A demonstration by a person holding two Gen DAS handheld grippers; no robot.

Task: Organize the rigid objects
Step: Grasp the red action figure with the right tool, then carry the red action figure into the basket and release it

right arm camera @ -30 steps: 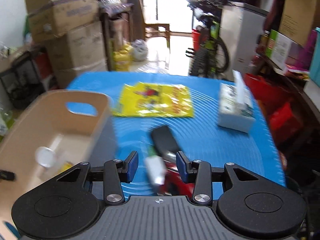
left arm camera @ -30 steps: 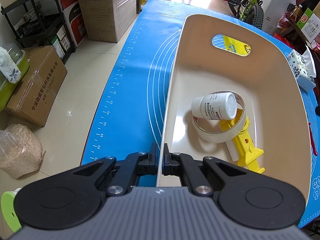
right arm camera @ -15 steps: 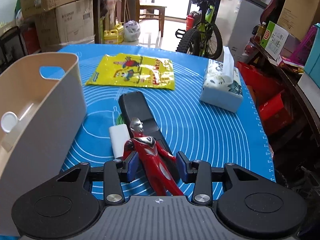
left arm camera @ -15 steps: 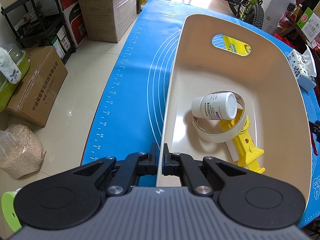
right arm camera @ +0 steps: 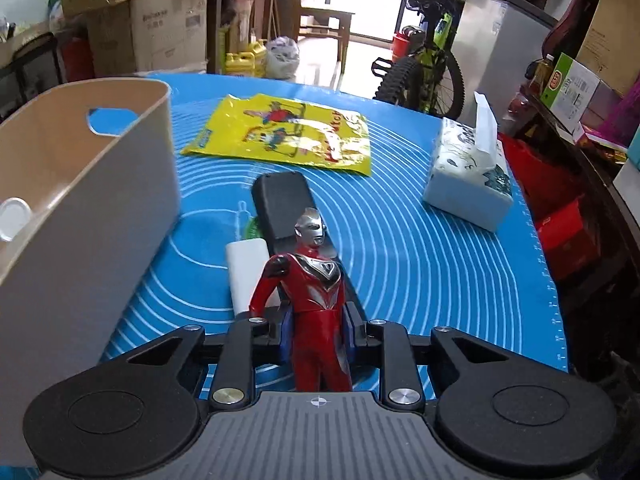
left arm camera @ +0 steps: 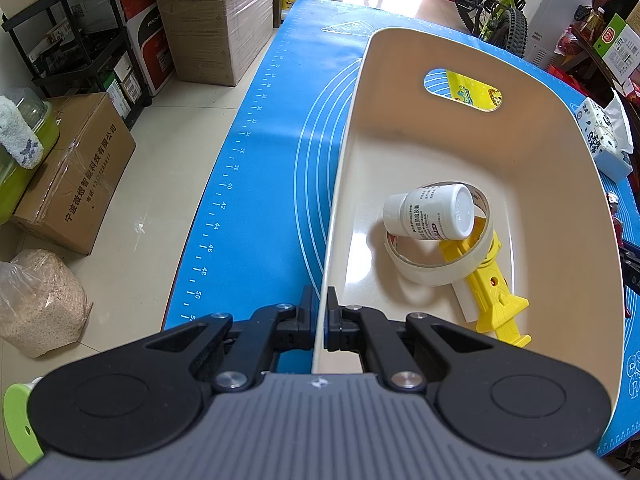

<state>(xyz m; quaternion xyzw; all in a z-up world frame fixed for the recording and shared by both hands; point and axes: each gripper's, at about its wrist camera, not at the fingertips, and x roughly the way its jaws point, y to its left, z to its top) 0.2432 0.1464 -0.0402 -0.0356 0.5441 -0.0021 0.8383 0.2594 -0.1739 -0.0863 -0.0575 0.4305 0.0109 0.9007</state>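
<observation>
My left gripper [left arm camera: 320,322] is clamped on the near rim of the cream plastic bin with oval handle cut-outs [left arm camera: 560,168], one finger outside the wall and one inside, holding it on the blue silicone mat printed with white rings and ruler marks [left arm camera: 272,168]. Inside the bin lie a white plastic pill bottle on its side [left arm camera: 430,212], resting on a roll of clear tape [left arm camera: 436,270], with a yellow plastic toy piece [left arm camera: 496,300] partly under the roll. My right gripper [right arm camera: 318,330] is closing its jaws around the red and silver hero figurine [right arm camera: 316,292], the blue pads against its hips on either side; the figurine stands upright between them. Just behind it on the mat are a long black case [right arm camera: 284,204] and a small white rectangular block [right arm camera: 246,272], touching the case's left side. Farther back lie a flat yellow printed plastic bag [right arm camera: 284,132] and a white patterned tissue pack [right arm camera: 468,184], well apart from the figurine. The bin stands to its left.
</observation>
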